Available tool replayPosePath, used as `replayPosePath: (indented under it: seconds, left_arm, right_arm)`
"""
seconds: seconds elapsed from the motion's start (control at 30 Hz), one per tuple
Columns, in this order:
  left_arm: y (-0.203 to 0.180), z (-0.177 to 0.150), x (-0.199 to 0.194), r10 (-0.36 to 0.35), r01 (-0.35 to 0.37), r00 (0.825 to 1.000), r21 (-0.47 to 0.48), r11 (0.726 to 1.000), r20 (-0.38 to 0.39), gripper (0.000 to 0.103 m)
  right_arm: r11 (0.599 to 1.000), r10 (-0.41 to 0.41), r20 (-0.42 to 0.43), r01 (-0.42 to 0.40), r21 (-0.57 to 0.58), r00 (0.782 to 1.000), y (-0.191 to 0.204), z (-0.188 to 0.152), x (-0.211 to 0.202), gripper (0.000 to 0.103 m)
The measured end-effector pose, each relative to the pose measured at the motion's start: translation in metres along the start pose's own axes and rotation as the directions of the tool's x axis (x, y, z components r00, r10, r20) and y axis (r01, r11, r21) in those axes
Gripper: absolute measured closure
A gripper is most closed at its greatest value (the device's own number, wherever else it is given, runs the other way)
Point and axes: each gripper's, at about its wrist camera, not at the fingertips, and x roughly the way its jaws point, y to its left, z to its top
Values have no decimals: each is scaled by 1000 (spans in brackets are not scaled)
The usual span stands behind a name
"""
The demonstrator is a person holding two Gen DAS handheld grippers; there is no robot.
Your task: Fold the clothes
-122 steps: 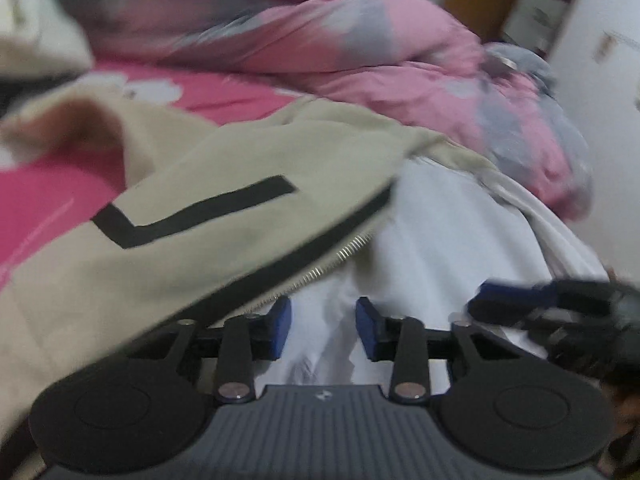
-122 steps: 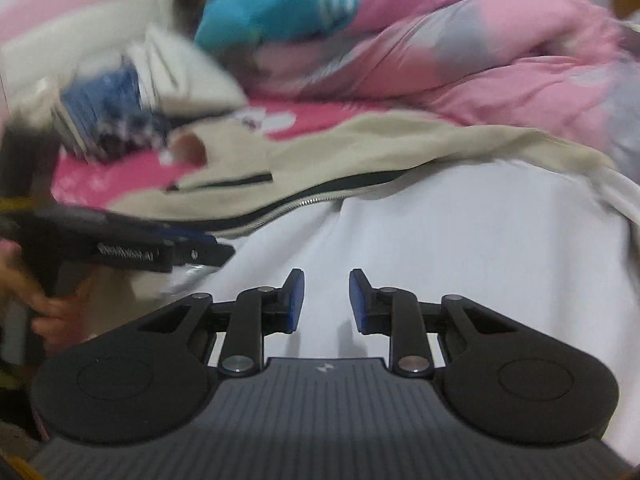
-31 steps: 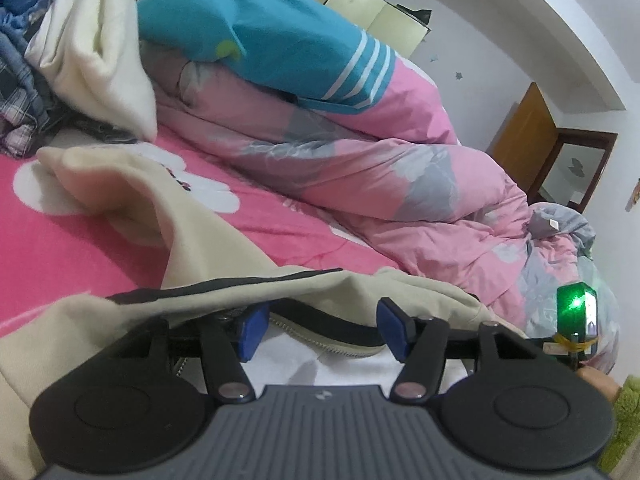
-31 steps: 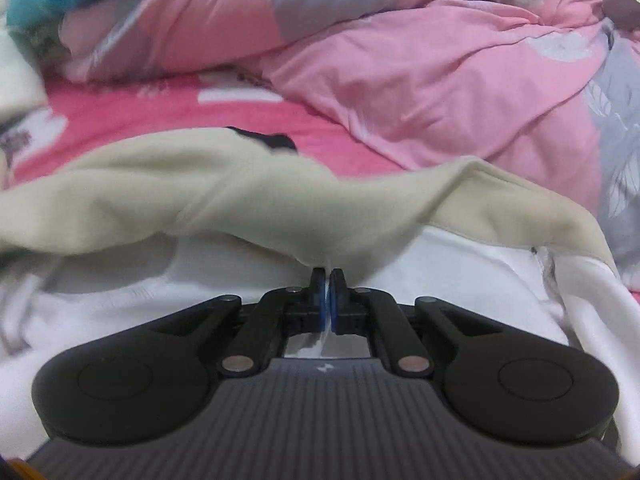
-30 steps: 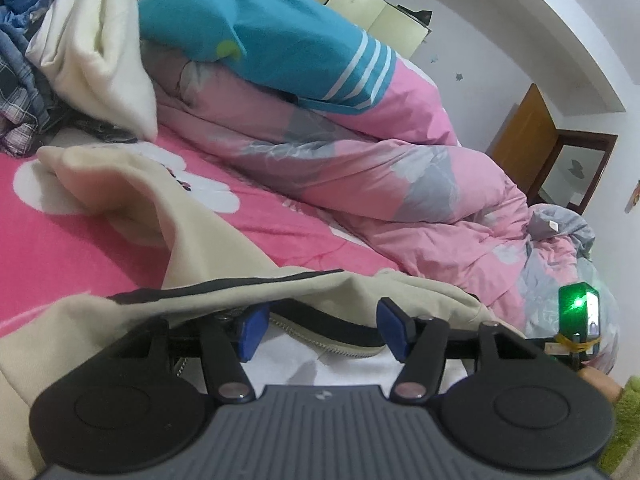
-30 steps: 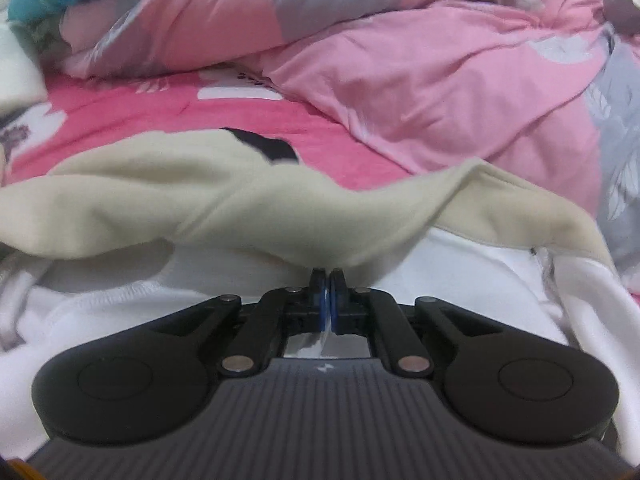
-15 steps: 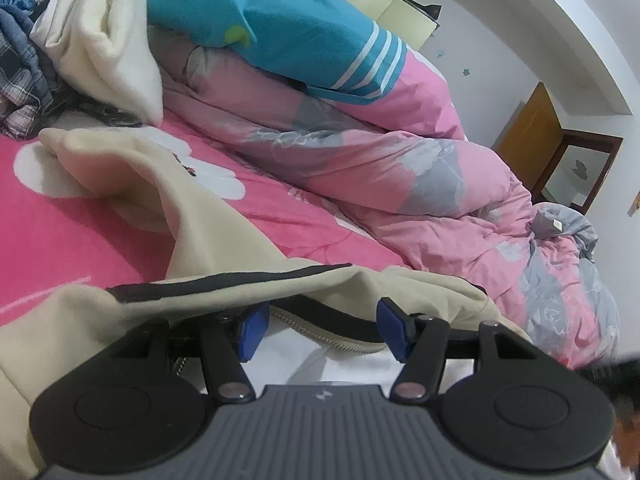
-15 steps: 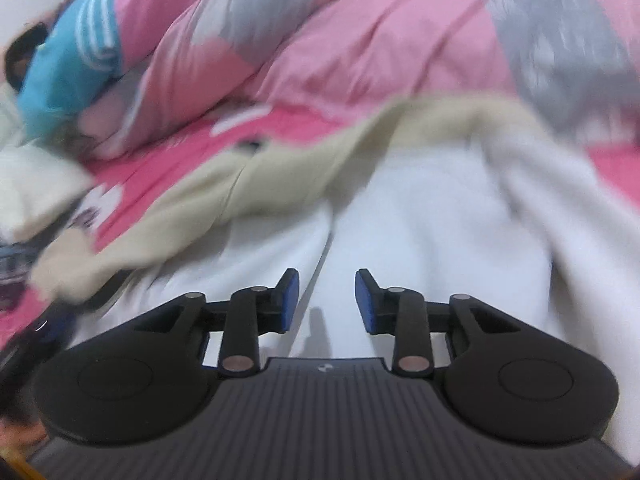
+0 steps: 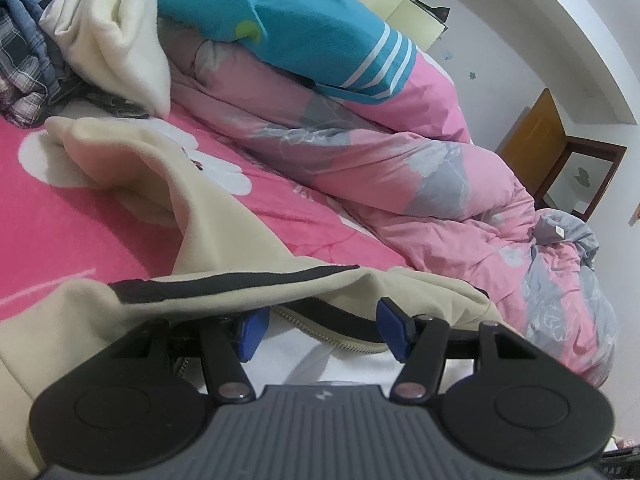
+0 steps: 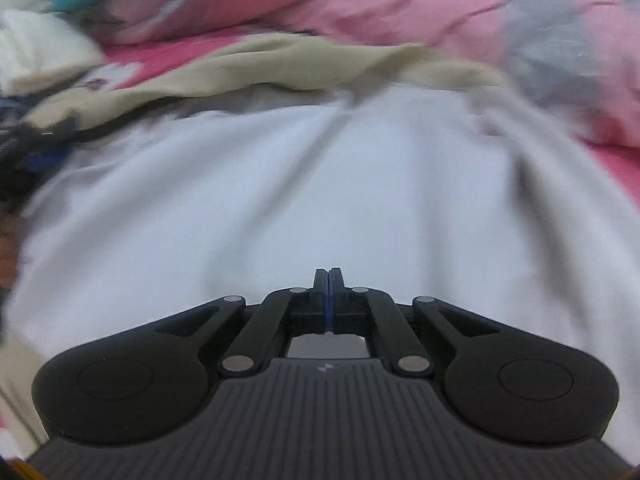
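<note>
Bedroom, with a bed (image 9: 60,216) under a bright pink sheet and a rumpled pink quilt (image 9: 400,168) at the far side. Left tongs (image 9: 320,330) about half open, pads bare, nosing in just under the lifted edge of the beige jacket (image 9: 224,236); gripping nothing. Jacket flap and zip running left to right across the tips, white lining below. Right tongs (image 10: 328,300) shut tight on nothing, over the white lining (image 10: 304,184), view blurred. Left tongs nearer the jacket edge.

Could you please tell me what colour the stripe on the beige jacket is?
Black: the stripe runs along the beige jacket, clearest in the left wrist view.
</note>
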Motion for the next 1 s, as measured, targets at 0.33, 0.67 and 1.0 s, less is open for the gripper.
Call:
replayPosePath:
  seconds: [0.33, 0.67, 1.0]
  left_arm:
    - [2, 0, 0, -2, 2, 1000, -12, 1000, -3, 42]
    - [5, 0, 0, -5, 5, 1000, -28, 1000, 0, 43]
    - [5, 1, 0, -9, 9, 1000, -33, 999, -4, 43]
  right_arm:
    - [967, 232, 10, -232, 109, 973, 25, -10, -8, 48]
    - [993, 94, -28, -91, 75, 995, 13, -36, -30, 103]
    - [984, 87, 77, -98, 152, 993, 3, -51, -61, 85]
